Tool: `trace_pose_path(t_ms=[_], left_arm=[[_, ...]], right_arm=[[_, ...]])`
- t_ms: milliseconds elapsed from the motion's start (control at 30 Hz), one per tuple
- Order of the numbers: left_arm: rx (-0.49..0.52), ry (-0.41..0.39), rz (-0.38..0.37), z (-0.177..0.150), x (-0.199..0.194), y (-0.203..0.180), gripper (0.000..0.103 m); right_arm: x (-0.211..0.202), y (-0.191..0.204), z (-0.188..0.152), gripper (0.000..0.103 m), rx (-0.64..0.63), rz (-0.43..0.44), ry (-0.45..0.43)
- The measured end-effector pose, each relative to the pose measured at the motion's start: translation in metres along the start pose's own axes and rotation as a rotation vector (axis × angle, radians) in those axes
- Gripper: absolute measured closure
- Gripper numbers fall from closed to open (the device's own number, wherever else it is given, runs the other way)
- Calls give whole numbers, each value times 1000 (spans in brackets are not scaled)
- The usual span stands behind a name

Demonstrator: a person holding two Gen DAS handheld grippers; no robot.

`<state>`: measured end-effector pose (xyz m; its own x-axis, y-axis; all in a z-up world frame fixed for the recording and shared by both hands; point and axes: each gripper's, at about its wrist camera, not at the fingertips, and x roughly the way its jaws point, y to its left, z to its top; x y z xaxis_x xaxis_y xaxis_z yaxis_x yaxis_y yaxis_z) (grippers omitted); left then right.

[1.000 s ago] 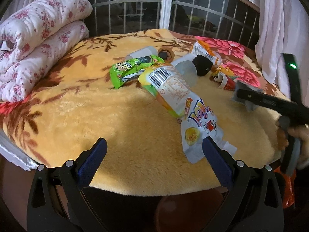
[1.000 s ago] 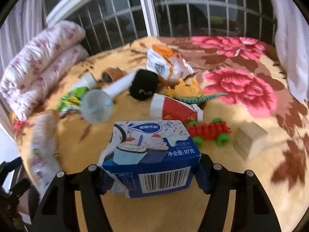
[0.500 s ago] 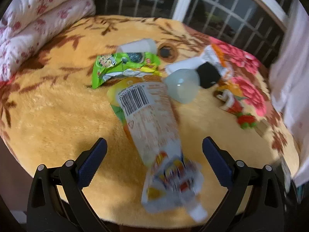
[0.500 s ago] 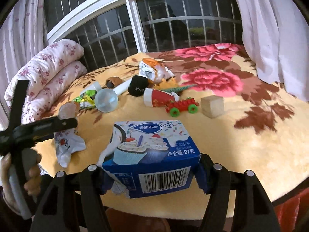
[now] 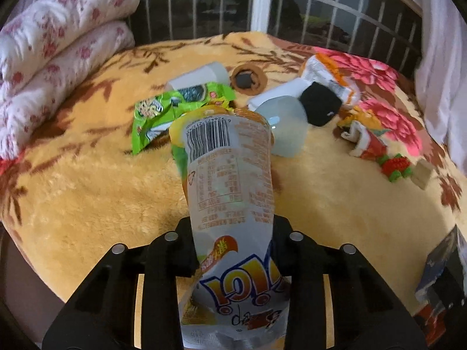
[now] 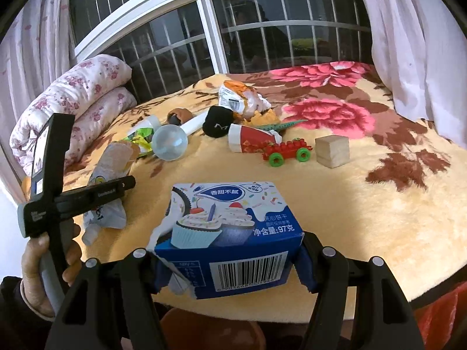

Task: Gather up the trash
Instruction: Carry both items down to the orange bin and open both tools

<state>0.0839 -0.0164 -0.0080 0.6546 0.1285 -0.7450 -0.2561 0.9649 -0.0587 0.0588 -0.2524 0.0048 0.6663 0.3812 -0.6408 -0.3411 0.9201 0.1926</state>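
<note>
My left gripper (image 5: 233, 250) is shut on a white and orange drink pouch (image 5: 230, 192) at the near edge of the yellow blanket (image 5: 87, 198); the pouch also shows in the right wrist view (image 6: 112, 172), held by the left gripper (image 6: 116, 189). My right gripper (image 6: 230, 259) is shut on a blue biscuit box (image 6: 230, 227) above the blanket's front edge. More trash lies further back: a green snack wrapper (image 5: 175, 110), a white and orange bag (image 6: 242, 99), a red paper cup (image 6: 251, 143) and a white cup (image 5: 201, 77).
A clear ball (image 6: 169, 143), a black cap (image 6: 217, 125), a red toy car (image 6: 286, 150), a wooden block (image 6: 332, 151) and a toy dinosaur (image 6: 277, 125) lie among the trash. A folded floral quilt (image 6: 76, 102) lies left. A barred window (image 6: 233, 35) is behind.
My left gripper has closed on the drink pouch, which now stands between its fingers. The right gripper has pulled back from the blanket with the biscuit box.
</note>
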Motion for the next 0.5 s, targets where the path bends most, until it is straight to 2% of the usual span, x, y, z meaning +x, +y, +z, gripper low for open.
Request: trace_pose_path(t_ms=[267,500], left_arm=[[127,-80,-88,-31,-66,-5,70],[246,-44,-190,-88,-106,0,70]], right_arm=[[-33,27,-20,38,-52,20,-6],[-66,42,-54,38,-105,15,29]])
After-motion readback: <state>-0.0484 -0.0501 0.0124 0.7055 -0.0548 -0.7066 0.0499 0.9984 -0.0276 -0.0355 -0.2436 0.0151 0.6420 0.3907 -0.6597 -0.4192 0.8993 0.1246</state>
